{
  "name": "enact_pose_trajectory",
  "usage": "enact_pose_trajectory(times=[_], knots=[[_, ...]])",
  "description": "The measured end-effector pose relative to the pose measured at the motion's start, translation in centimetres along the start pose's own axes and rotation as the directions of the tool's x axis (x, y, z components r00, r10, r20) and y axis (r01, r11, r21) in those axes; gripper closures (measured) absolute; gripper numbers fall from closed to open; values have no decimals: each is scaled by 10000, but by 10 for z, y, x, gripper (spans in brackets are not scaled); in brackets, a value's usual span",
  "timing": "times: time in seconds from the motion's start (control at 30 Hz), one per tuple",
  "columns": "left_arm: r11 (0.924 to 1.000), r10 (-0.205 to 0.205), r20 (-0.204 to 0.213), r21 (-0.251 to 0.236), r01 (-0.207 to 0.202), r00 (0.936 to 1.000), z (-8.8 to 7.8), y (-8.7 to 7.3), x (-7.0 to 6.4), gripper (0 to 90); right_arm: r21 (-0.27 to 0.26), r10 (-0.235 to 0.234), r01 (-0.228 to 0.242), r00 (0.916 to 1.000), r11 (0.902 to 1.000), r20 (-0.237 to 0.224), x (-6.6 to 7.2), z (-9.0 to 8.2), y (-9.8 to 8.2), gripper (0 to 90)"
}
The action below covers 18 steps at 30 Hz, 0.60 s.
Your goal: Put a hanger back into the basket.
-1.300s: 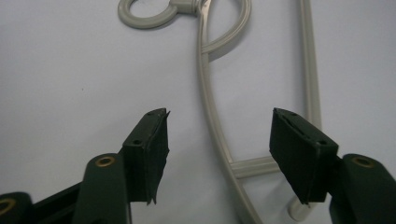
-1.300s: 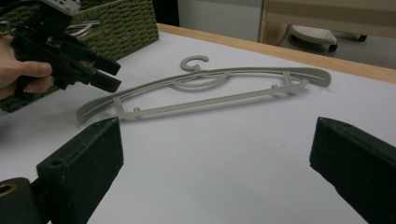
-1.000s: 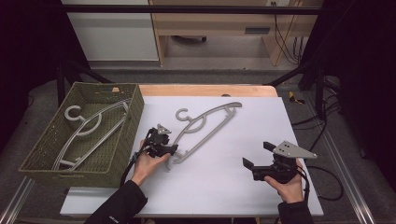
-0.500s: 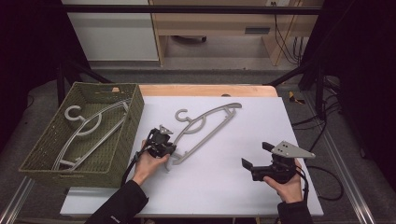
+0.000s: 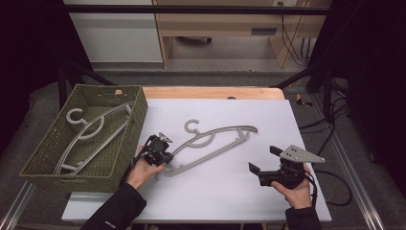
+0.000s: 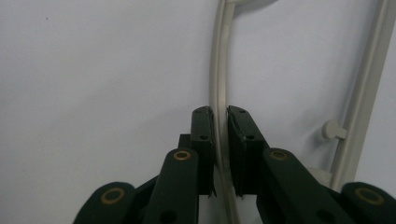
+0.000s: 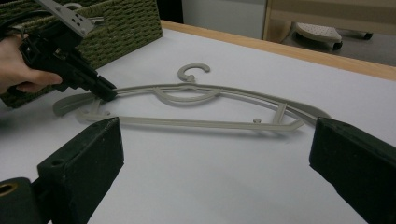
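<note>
High view: grey hanger (image 5: 213,141), long axis running lower left to upper right at frame centre; left gripper (image 5: 160,152) pinches its lower-left arm; right gripper (image 5: 261,160), spread wide, idles at lower right.

Grey plastic hanger (image 5: 210,143) flat on white table (image 5: 239,191).

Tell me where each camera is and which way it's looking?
High view: above the person's side, facing forward and down on the white table; both hands, left gripper, right gripper, basket.
Left gripper view: rides the left gripper, looking along its jaws closed on the hanger.
Right gripper view: rides the right gripper, jaws apart, facing the hanger and left gripper.
Shared: the hanger appears in all three.
</note>
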<state>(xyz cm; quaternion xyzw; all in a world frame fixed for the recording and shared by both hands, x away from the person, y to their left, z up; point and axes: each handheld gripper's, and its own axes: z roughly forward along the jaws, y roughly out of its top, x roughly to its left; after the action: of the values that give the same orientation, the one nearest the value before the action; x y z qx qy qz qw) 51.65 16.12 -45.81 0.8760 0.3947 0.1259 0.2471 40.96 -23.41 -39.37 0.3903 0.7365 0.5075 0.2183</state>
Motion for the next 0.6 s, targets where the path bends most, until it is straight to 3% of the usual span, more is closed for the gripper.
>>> enact_pose_trajectory(times=[0.2, 0.37, 0.43, 0.6], knots=[[9978, 489, -189, 465, -480, 9986, 1, 6, -3, 781, -14, -1, 1, 10000, 10000, -10, 0, 0, 1, 34], [9964, 578, -326, 644, -556, 9978, 2, 9, -6, 784, -4, -37, 37, 10000, 10000, -30, 1, 0, 2, 33], [9943, 732, -569, 815, -685, 9957, 3, 11, -10, 791, -12, -58, 58, 10000, 10000, -66, 1, 0, 2, 33], [9953, 533, -434, 831, -496, 9976, 2, 11, -8, 811, 19, -27, 27, 10000, 10000, -70, 1, 1, 2, 33]])
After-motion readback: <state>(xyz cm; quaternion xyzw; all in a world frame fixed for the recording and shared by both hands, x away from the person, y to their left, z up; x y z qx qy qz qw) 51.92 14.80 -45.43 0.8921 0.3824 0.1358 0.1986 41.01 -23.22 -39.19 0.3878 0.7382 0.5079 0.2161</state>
